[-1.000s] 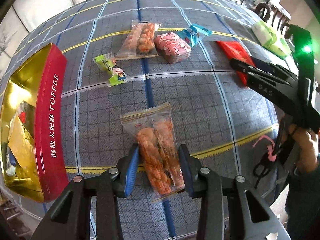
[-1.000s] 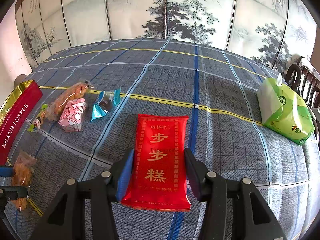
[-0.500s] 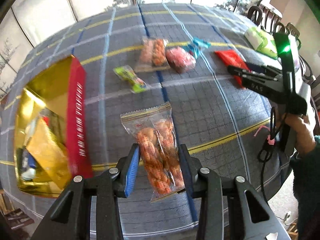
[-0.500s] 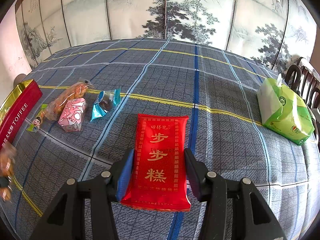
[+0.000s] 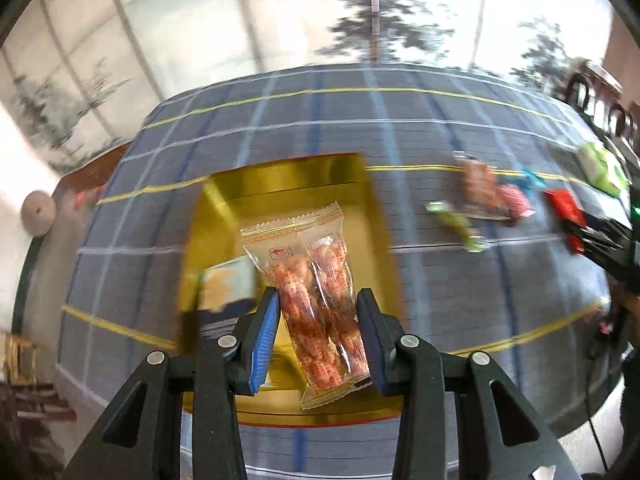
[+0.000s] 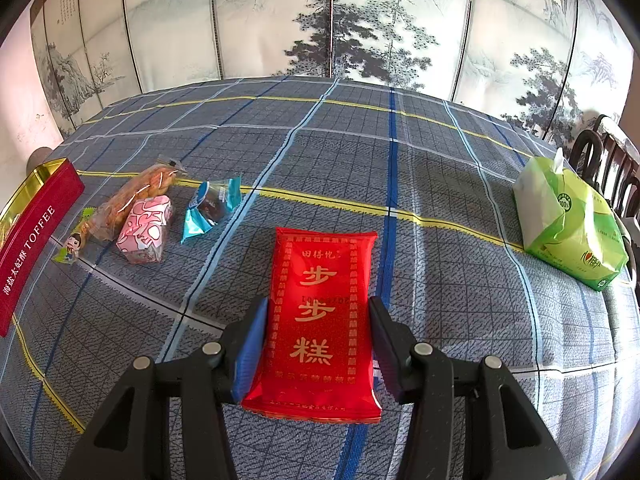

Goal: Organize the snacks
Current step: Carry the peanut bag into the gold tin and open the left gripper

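Nearest in the left wrist view, the left hand-held gripper (image 5: 318, 334) is clamped on a clear packet of orange snacks (image 5: 316, 300), its 2 blue pads pressing the packet's sides. The packet hangs above the open gold-lined toffee tin (image 5: 360, 208), which sits on the plaid tabletop (image 5: 440, 300); a pale wrapper (image 5: 224, 286) lies inside the tin. Farther right, blurred, lie a green candy (image 5: 456, 224), another orange packet (image 5: 478, 184) and a pink one (image 5: 516, 200).

In the right wrist view, the right hand-held gripper (image 6: 318, 342) rests with its jaws against the 2 long edges of a red packet with gold characters (image 6: 320, 312), which lies flat on the tabletop; whether the pads squeeze it cannot be told. Beyond, to the left, lie a blue wrapper (image 6: 210, 208), the pink packet (image 6: 146, 230), the orange packet (image 6: 140, 196), the green candy (image 6: 72, 246) and the tin's red side (image 6: 32, 244). A green tissue pack (image 6: 572, 220) sits far right. A painted folding screen (image 6: 360, 20) stands behind.
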